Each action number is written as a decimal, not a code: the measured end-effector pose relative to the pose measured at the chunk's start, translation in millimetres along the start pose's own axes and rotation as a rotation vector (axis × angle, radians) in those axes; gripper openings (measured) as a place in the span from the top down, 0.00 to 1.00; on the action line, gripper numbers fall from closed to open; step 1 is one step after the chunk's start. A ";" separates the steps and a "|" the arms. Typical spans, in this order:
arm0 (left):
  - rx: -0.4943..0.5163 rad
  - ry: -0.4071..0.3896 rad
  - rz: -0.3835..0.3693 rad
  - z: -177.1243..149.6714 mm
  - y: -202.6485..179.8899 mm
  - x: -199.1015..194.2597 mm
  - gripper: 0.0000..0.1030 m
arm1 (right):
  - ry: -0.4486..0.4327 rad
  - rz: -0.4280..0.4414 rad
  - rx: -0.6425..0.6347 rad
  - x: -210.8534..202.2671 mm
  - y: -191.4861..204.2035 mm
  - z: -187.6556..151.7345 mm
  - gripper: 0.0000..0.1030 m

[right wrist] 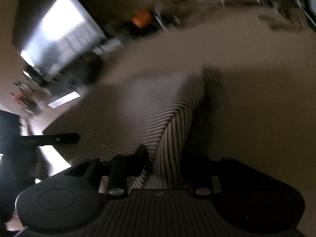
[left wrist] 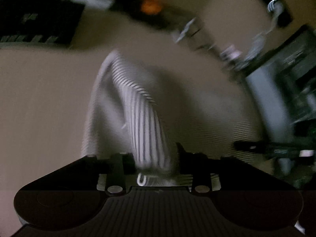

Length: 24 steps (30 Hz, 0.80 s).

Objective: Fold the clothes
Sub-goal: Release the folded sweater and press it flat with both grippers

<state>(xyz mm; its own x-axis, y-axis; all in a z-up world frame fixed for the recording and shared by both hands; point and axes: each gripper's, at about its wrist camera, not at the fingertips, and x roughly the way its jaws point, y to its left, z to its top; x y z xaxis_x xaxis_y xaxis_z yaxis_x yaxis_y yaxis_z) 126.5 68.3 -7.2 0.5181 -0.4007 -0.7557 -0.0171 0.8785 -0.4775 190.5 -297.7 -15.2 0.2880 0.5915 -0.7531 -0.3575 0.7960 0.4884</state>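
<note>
A white garment with thin dark stripes (left wrist: 142,118) hangs stretched away from my left gripper (left wrist: 154,158), which is shut on a bunched edge of it. The same striped garment (right wrist: 154,114) spreads wide in the right wrist view, and my right gripper (right wrist: 162,158) is shut on another bunched edge. The cloth is lifted above a beige surface (left wrist: 39,102). The other gripper shows as a dark bar at the right edge of the left view (left wrist: 256,148) and at the left edge of the right view (right wrist: 49,139). Both views are motion-blurred.
A dark keyboard-like object (left wrist: 35,23) lies at the far left. An orange object (left wrist: 151,5) sits at the back, also in the right view (right wrist: 141,19). Cluttered items (left wrist: 276,59) stand at the right. A bright screen or window (right wrist: 59,31) is at the upper left.
</note>
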 end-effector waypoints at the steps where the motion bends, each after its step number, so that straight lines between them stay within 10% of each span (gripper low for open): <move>1: 0.000 0.008 0.022 -5.1 6.8 4.5 0.56 | -0.020 0.006 -0.009 -2.5 2.2 -3.8 0.64; 11: 0.089 -0.222 -0.035 29.3 -3.2 -71.6 0.25 | -0.047 -0.091 -0.121 -24.7 23.2 -16.2 0.51; 16: 0.209 -0.104 -0.173 15.4 -32.7 -36.8 0.08 | -0.206 -0.173 -0.170 -60.2 42.0 -23.3 0.19; 19: 0.238 -0.015 -0.045 5.2 -28.4 0.9 0.07 | -0.263 -0.121 -0.197 -61.0 60.4 -28.0 0.07; 24: 0.205 -0.037 -0.041 8.2 -8.7 7.5 0.07 | -0.162 -0.102 -0.165 -3.1 62.8 -41.9 0.03</move>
<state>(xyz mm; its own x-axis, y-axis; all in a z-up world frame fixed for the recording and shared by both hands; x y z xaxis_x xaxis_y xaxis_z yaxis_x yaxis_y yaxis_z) 137.6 59.8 -5.1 0.5455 -0.4306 -0.7190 0.1772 0.8978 -0.4033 129.9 -254.9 -0.7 0.4640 0.5326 -0.7078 -0.4555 0.8288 0.3250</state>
